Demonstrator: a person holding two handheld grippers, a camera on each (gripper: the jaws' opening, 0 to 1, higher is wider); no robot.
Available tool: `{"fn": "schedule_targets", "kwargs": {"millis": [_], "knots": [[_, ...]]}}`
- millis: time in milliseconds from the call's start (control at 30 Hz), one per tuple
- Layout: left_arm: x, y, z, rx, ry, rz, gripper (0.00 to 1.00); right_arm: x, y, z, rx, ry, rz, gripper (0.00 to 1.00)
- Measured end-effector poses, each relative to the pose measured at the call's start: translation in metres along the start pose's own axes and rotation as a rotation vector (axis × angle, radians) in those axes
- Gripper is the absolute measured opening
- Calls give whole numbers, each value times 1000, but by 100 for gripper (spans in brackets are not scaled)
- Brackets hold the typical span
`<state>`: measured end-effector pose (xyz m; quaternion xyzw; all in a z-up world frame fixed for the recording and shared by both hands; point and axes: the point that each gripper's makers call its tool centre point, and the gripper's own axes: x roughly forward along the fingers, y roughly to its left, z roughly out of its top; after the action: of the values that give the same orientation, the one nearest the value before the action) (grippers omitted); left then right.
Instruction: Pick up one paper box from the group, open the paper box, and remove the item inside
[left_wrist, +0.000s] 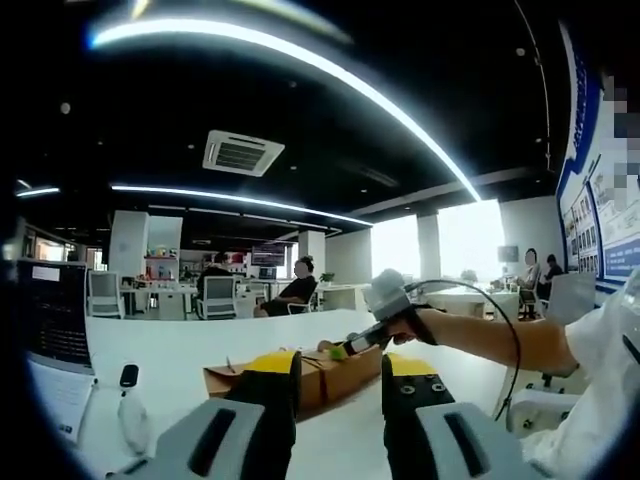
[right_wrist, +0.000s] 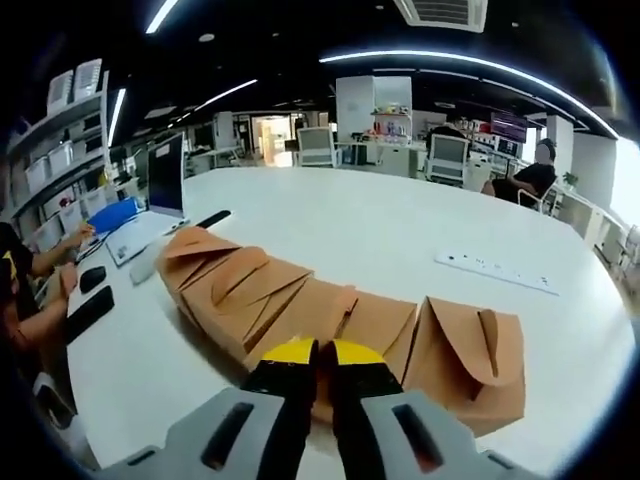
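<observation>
A row of brown paper boxes (right_wrist: 260, 290) with folded top flaps lies across the white table (right_wrist: 380, 225); the nearest one (right_wrist: 470, 365) stands at the right end. My right gripper (right_wrist: 322, 358) has its yellow-tipped jaws shut at the top flap of a middle box. In the left gripper view the same boxes (left_wrist: 320, 380) sit just beyond my left gripper (left_wrist: 340, 372), which stands open with nothing between its fingers. The right gripper (left_wrist: 345, 348) comes in from the right, held by a hand, tip down on the box top.
A white power strip (right_wrist: 495, 272) lies right of the boxes. A monitor (right_wrist: 165, 175), blue folder (right_wrist: 115, 215), mouse (right_wrist: 92, 278) and a person's hand (right_wrist: 60, 245) crowd the left edge. A dark screen (left_wrist: 55, 315) and a key fob (left_wrist: 128, 377) sit left. People sit at far desks (left_wrist: 295, 290).
</observation>
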<state>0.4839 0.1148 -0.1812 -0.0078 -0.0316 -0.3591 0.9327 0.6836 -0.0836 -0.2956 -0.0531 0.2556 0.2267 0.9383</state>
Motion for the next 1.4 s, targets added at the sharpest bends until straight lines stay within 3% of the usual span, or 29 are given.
{"fn": "schedule_targets", "kwargs": {"millis": [367, 1400], "knots": [[0, 1, -1, 1, 3, 0, 34, -6, 3, -3, 17, -1, 9, 6], [3, 0, -4, -2, 10, 1, 34, -25, 8, -10, -37, 16, 31, 6]]}}
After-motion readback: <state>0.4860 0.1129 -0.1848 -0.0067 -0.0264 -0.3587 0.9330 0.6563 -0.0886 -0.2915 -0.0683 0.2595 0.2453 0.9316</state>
